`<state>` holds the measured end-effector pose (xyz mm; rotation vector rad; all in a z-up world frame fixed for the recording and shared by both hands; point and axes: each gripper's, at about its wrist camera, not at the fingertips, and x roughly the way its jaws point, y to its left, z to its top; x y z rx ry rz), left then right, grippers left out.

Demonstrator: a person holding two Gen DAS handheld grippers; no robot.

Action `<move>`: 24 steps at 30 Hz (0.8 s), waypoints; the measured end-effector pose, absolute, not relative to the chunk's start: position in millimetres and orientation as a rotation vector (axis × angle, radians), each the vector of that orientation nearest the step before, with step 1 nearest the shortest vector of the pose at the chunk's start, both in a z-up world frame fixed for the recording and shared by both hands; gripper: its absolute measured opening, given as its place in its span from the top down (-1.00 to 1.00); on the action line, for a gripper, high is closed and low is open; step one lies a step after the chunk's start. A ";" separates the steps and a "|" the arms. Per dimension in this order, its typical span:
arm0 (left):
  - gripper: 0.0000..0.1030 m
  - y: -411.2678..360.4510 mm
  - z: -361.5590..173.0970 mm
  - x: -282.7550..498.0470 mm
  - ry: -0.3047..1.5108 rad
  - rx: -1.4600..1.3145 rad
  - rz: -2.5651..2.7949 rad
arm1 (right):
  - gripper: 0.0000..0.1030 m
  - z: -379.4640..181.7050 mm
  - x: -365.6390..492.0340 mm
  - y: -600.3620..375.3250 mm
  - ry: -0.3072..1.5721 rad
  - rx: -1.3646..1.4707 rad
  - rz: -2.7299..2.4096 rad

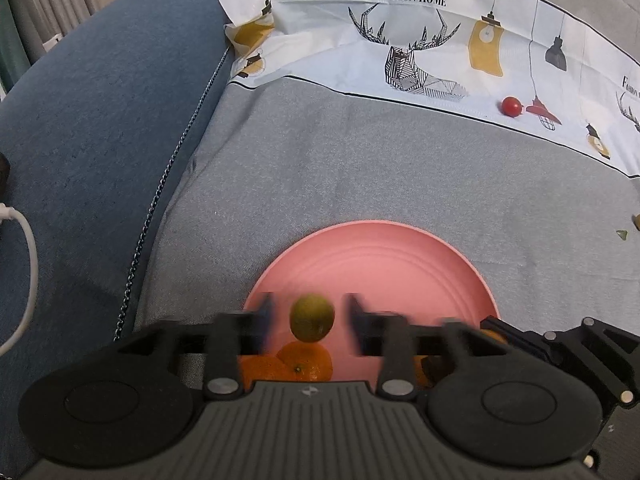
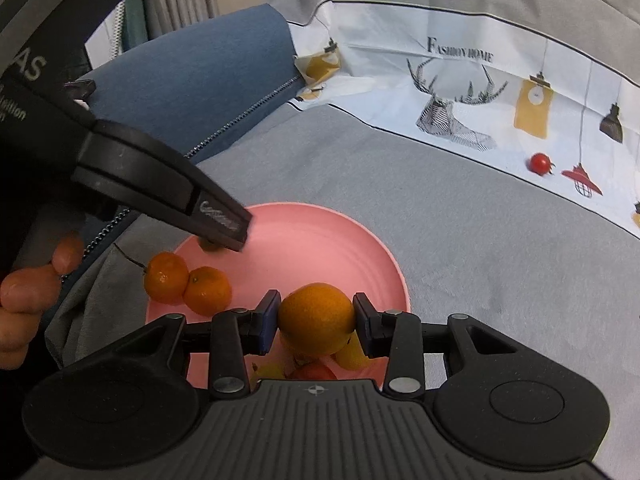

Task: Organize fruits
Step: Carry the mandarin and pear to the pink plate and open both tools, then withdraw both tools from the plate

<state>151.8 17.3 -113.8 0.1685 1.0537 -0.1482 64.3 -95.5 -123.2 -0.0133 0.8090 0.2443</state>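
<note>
A pink plate [image 1: 372, 264] lies on grey cloth. My left gripper [image 1: 310, 310] stands open over the plate's near edge. A small yellow-green fruit [image 1: 312, 318] sits between its blurred fingers, with a gap on each side. Two oranges [image 1: 306, 362] rest on the plate below it. In the right wrist view my right gripper [image 2: 316, 320] is shut on an orange [image 2: 316, 316], both pads against its sides, above yellow and red fruit [image 2: 314, 372] on the plate [image 2: 320, 240]. Two more oranges [image 2: 188, 286] lie at the plate's left rim. A cherry tomato [image 2: 540, 163] sits far off on the white cloth.
A blue cushion [image 1: 100, 120] with a zip runs along the left. White printed cloth [image 1: 400, 32] covers the back, with the tomato [image 1: 511, 106] on it. A white cable [image 1: 28, 264] lies at the far left. A hand [image 2: 24, 296] holds the left gripper. Green scraps [image 1: 622, 234] lie at the right edge.
</note>
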 end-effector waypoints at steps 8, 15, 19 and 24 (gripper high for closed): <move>-0.99 20.0 -87.1 119.8 1.006 0.211 -0.133 | -0.72 -103.1 29.3 -94.3 0.790 -0.026 0.261; -0.99 46.2 -64.7 38.9 1.010 0.202 -0.119 | -0.82 -82.6 -31.4 -102.8 0.882 0.074 0.186; -0.99 62.3 -53.0 -8.1 1.003 0.208 -0.091 | -0.86 -65.6 -65.2 -102.8 0.868 0.070 0.142; -0.99 71.7 -39.2 -47.8 0.977 0.194 -0.094 | -0.91 -35.0 -104.4 -93.6 0.754 0.018 0.112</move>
